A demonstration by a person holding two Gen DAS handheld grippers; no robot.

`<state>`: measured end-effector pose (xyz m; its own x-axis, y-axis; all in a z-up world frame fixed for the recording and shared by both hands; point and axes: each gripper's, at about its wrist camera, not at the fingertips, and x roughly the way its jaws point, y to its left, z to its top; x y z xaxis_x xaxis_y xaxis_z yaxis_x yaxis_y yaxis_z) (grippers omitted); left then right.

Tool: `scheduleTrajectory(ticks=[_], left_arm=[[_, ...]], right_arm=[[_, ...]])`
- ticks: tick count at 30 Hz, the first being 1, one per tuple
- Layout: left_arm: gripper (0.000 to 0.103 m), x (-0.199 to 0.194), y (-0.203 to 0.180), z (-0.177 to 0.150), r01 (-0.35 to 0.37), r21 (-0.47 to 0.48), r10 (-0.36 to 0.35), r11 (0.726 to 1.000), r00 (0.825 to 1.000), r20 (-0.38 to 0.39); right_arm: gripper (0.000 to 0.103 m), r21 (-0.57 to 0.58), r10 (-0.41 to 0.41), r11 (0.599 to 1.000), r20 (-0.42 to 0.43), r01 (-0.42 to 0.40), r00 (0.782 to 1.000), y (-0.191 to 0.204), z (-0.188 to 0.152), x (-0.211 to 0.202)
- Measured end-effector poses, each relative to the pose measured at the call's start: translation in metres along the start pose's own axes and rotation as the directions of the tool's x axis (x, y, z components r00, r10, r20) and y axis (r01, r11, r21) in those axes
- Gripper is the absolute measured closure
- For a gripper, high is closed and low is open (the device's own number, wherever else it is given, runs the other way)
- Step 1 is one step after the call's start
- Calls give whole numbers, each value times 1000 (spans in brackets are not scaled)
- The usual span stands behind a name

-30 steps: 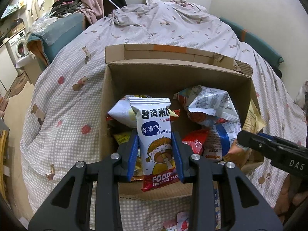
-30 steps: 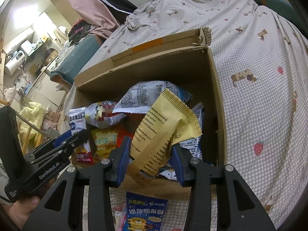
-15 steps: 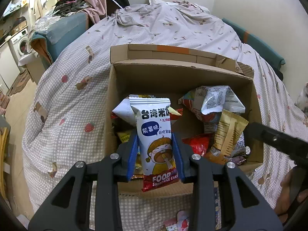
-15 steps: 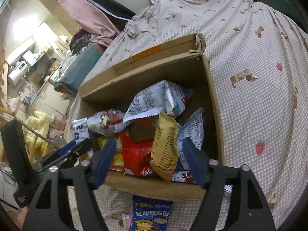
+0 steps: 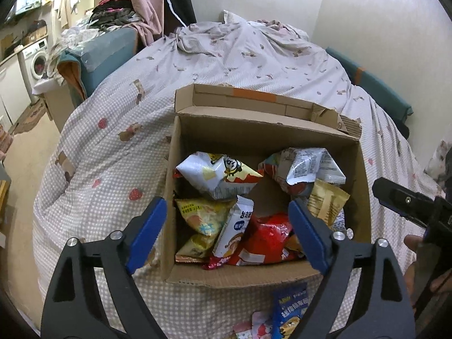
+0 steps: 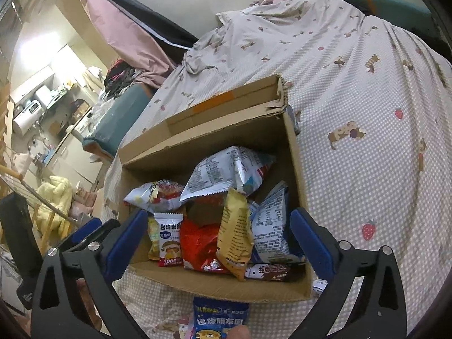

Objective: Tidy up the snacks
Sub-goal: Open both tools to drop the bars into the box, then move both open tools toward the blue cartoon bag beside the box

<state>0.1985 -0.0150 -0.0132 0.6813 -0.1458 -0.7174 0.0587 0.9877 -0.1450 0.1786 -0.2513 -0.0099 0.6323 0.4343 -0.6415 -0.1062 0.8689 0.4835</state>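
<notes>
**Two open claws above a filled snack box**

Two claws hang over a cardboard box (image 5: 364,197) that sits on a bed (image 5: 113,169) with a dotted cover. Left to right in the left wrist view: the left claw (image 5: 227,234) has just been opening and now stands wide, its blue pads (image 5: 147,234) well apart, and nothing is pressed between them. One pad lies outside the box's left wall, the other over the packets.

Inside the box, a yellow packet (image 5: 206,216) lies at the left. Just beside it the white rice cake packet (image 5: 236,226) leans on end, its long axis running from the near wall up and away, its sealed top edge pointing toward the far wall. In the right wrist view it (image 6: 169,238) stands nearly upright with the print facing the near side. Next comes a red packet (image 5: 268,237), crumpled and low. Then the tan packet (image 5: 325,204) stands on its narrow end, long axis close to vertical, resting against a silver-white bag (image 5: 308,166) behind it.

The right claw (image 6: 216,243) has also just been opening; its jaws are spread to either side of the box's near wall and grip nothing.

On the bed in front of the box lies a blue packet (image 6: 220,322), flat, print upward.
</notes>
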Motion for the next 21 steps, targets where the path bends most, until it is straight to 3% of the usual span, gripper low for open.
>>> scheduleTrajectory(ticks=[10, 14, 21], left_arm=[[14, -26, 2, -4, 35, -43, -34, 998, 999, 9], [14, -37, 6, -6, 8, -49, -8, 999, 1000, 10], [14, -44, 27, -32, -2, -151, -10, 989, 997, -78]], right_arm=[[0, 3, -4, 1000, 28, 4, 1000, 1, -9, -33], [0, 4, -7, 1000, 18, 7, 1000, 1, -17, -46], [0, 29, -14, 999, -18, 14, 1000, -3, -39, -60]])
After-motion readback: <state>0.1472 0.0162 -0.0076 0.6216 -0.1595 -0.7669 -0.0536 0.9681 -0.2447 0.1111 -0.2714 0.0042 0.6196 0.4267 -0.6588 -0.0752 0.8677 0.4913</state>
